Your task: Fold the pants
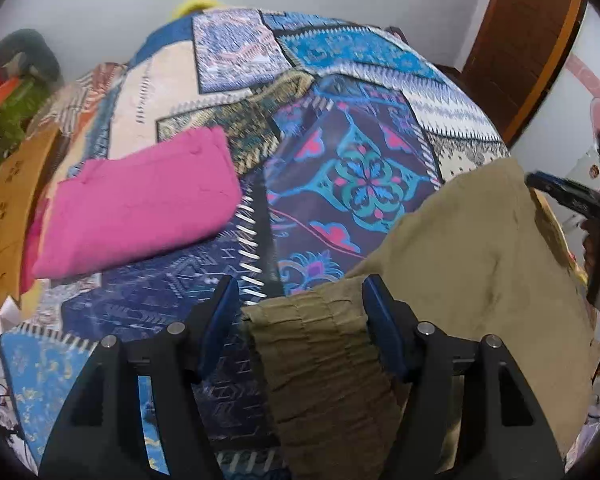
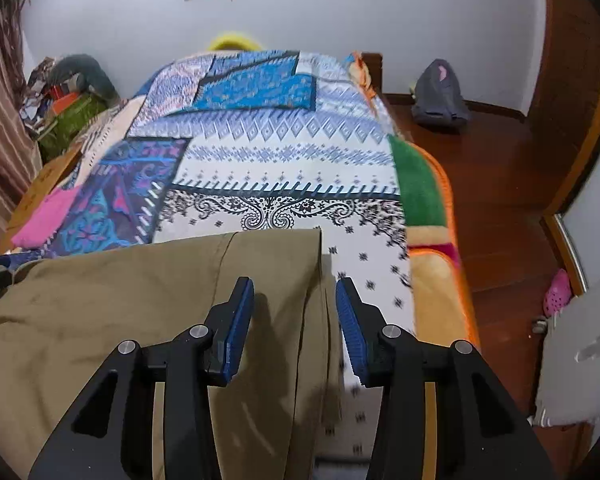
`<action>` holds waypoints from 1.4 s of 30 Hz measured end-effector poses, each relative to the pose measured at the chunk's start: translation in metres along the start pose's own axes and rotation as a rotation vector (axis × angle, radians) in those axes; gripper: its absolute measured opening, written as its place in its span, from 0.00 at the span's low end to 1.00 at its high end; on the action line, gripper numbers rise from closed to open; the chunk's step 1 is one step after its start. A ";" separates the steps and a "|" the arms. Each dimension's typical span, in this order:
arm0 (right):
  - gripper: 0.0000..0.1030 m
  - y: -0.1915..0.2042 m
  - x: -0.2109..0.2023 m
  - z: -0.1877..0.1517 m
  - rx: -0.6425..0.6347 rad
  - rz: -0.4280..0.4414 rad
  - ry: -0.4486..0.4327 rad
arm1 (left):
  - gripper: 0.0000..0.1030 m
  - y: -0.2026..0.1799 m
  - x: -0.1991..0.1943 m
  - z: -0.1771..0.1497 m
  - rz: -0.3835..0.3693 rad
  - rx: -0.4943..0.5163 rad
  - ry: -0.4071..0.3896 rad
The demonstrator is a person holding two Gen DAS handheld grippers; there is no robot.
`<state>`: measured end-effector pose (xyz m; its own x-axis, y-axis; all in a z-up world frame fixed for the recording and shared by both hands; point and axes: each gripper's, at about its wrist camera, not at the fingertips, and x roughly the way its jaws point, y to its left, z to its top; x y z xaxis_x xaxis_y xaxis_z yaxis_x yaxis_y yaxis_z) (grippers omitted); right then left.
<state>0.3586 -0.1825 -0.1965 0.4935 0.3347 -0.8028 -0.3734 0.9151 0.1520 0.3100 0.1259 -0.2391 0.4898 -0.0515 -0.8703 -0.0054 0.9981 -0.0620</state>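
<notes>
Two open grippers over khaki pants (image 2: 140, 312), patchwork bedspread (image 2: 284, 184)

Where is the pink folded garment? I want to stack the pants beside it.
In the left wrist view, the pink folded garment lies on the patchwork bedspread, left of the khaki pants, near the bed's left edge.

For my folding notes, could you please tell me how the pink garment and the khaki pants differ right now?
The pink garment is already folded into a compact rectangle; the khaki pants still spread wide. The pink garment lies clear of both grippers; the khaki pants sit between the pads of the left gripper and right gripper. Both rest on the patchwork bedspread.
</notes>
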 end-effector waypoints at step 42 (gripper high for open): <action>0.37 0.104 -0.026 0.002 -0.223 0.144 -0.018 | 0.56 -0.050 -0.025 0.020 0.011 0.076 -0.029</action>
<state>0.3084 -0.0959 -0.1584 0.4359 0.4633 -0.7716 -0.6037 0.7864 0.1311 0.3155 0.0782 -0.2046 0.5147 -0.0410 -0.8564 0.0547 0.9984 -0.0149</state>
